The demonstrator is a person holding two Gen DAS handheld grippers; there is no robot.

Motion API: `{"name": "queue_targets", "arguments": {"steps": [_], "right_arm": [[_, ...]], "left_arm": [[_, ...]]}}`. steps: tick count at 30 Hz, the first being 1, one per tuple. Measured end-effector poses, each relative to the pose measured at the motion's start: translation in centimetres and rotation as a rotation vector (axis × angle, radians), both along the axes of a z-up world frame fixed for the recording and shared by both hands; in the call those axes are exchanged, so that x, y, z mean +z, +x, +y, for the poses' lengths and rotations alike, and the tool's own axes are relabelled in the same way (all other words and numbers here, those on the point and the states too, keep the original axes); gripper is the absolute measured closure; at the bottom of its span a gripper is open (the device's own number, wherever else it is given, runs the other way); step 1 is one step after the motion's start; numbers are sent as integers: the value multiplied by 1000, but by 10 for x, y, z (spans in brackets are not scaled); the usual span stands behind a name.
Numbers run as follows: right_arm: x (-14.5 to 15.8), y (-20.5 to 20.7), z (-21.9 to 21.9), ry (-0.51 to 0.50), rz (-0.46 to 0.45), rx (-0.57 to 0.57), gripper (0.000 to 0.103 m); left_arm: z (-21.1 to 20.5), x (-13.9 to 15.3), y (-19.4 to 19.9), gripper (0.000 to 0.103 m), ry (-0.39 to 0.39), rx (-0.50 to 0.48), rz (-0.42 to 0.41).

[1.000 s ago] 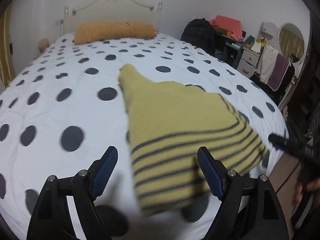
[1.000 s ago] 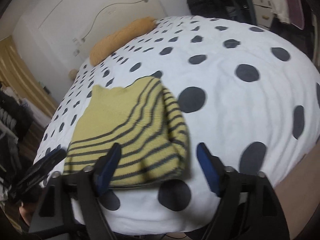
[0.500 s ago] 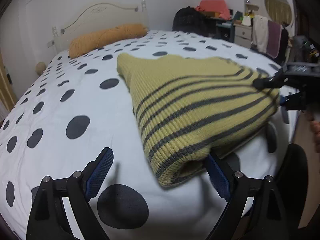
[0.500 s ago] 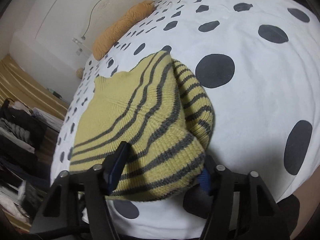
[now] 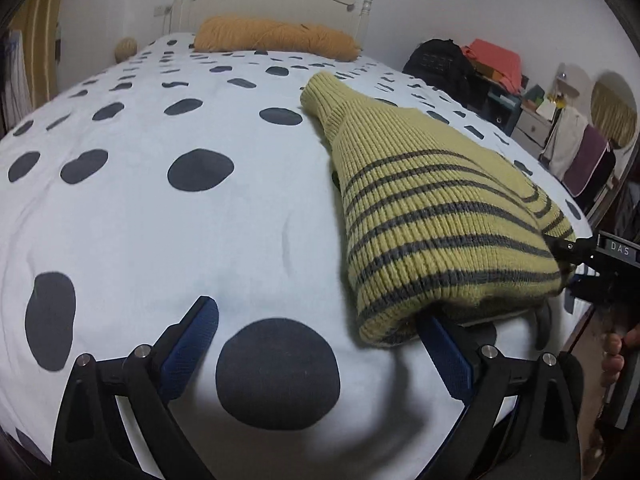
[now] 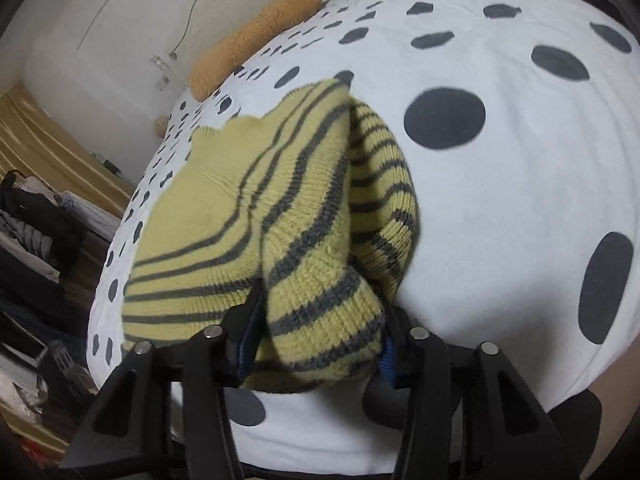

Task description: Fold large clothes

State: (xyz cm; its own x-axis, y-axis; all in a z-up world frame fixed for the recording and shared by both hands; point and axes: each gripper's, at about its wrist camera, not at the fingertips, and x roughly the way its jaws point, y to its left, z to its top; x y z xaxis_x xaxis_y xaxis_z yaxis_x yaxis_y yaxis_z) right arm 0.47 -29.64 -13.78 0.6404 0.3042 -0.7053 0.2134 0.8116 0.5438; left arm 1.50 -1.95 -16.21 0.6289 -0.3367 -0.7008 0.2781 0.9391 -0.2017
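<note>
Broadly, the bed (image 5: 160,220) with its white, dark-dotted cover fills the ground ahead of both your tools. On it lies the folded yellow striped sweater (image 5: 432,216), ahead and to the right of your left hand-held gripper (image 5: 316,344). That one's jaws are opening wide over bare cover; its right pad sits under the sweater's near corner, nothing pinched. Your right hand-held gripper (image 6: 320,340) is closing on the sweater's near folded edge, knit bunched between both pads. Orange pillow (image 5: 276,36) far ahead, by the headboard.
</note>
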Motion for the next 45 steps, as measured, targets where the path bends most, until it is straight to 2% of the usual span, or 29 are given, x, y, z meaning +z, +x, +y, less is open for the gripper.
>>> {"name": "queue_targets", "arguments": {"steps": [1,2,4,5,7,11,14,19,22,27,31,32,34,35,36,38,40,42,45], "right_arm": [[2,-3,-7,53,-3,-8,49],[7,-8,-15,86,-15,-14,46],[21,-14,-29,85,-34,-19,32],[28,-15,-35,65,-49,-14,20],[34,-12,-45,33,-65,3,20],[18,-9,-47,176,-39,26,20],[-3,-16,-37,192,-5,8,20],[-41,-21,-31,457,-15,1,20],[-47,-11,-26,498,-56,5,16],[-43,12,-18,470,-71,36,9],[-36,16,-13,419,-94,41,11],[-34,14,-13,391,-97,35,22],[-30,10,-14,355,-101,37,34],[-29,9,-14,361,-103,31,39],[-25,7,-15,353,-105,25,43],[-10,7,-7,268,-107,26,46],[5,9,1,192,-114,37,47],[20,14,7,181,-137,49,50],[32,32,21,205,-158,80,51]], "left_arm": [[5,8,-3,11,-21,-7,4],[12,16,-6,12,-53,-16,5],[31,34,-4,7,-167,-46,9],[38,41,3,2,-214,-60,25],[47,51,24,1,-296,-70,55],[33,51,90,1,-351,-118,132],[9,32,149,1,-367,-131,279],[-43,5,223,1,-407,-230,425],[-66,-3,249,1,-455,-324,496],[-103,-14,272,1,-337,-424,557],[-115,-13,279,3,-272,-484,556],[-115,-9,277,20,-243,-463,509],[-113,-2,270,47,-186,-407,425],[-111,0,268,55,-191,-388,412],[-110,4,265,58,-180,-364,401],[-113,15,259,65,-128,-341,365],[-110,32,255,67,-104,-318,329],[-99,49,256,68,-106,-283,305],[-75,80,260,68,-52,-234,227]]}}
